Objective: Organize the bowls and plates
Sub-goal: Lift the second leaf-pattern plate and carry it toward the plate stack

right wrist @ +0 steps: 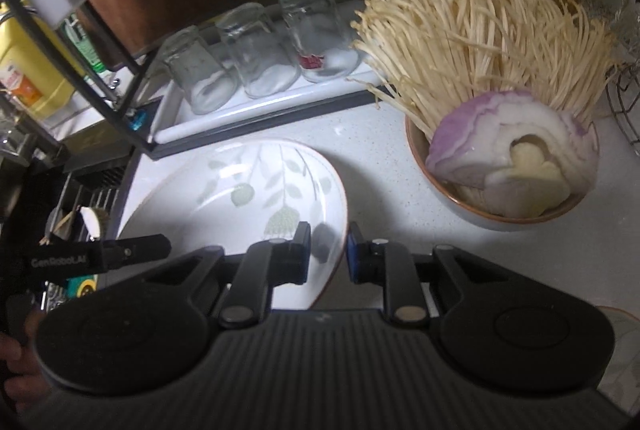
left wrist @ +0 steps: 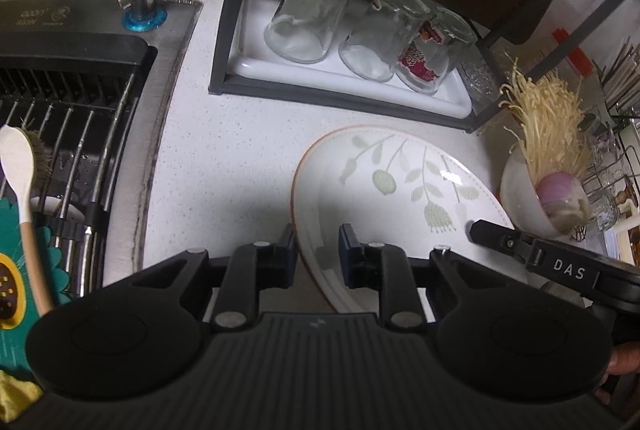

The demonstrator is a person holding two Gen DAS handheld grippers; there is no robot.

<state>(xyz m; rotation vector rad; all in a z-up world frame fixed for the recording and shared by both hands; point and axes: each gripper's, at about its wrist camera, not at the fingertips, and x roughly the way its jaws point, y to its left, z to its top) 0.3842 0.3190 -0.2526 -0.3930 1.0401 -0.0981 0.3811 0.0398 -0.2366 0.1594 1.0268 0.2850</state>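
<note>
A white plate with a green leaf pattern and a brown rim is tilted above the white counter. My left gripper straddles its left rim, jaws close on either side of the edge. My right gripper straddles the right rim of the same plate in the same way. A bowl with enoki mushrooms and a cut purple onion stands right of the plate; it also shows in the left wrist view.
A black rack holds a white tray with three upturned glasses behind the plate. The sink with a black drying rack, a tap and a wooden spoon lies at the left. Another patterned dish peeks in at the right.
</note>
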